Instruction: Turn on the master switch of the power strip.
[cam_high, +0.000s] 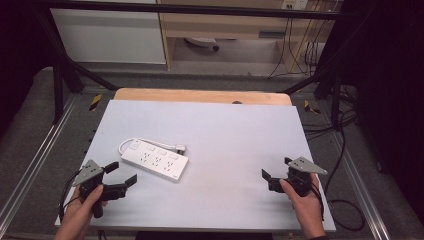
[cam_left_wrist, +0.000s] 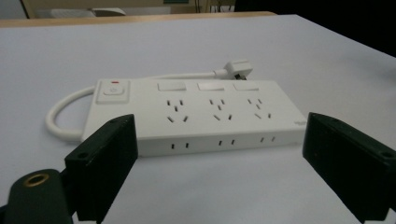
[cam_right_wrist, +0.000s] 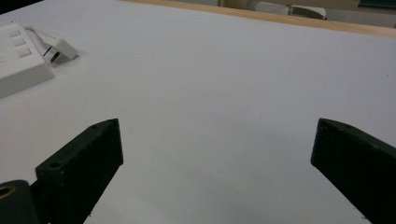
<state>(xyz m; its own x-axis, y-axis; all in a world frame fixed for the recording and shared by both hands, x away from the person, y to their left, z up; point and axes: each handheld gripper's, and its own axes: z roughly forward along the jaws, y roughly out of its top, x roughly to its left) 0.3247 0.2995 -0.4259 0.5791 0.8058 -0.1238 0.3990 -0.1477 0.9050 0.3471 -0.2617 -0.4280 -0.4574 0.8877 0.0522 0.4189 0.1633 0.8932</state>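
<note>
We hold our left gripper (cam_high: 123, 172) wide open just short of the white power strip (cam_high: 155, 159) (its cord (cam_high: 150, 142) curled behind it) left of centre on the grey table (cam_high: 235, 135), our right gripper (cam_high: 276, 169) equally wide, well apart.

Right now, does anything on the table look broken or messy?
Nothing stands out. The white power strip lies flat and whole on the table, its cord looped beside it, plug free.
</note>
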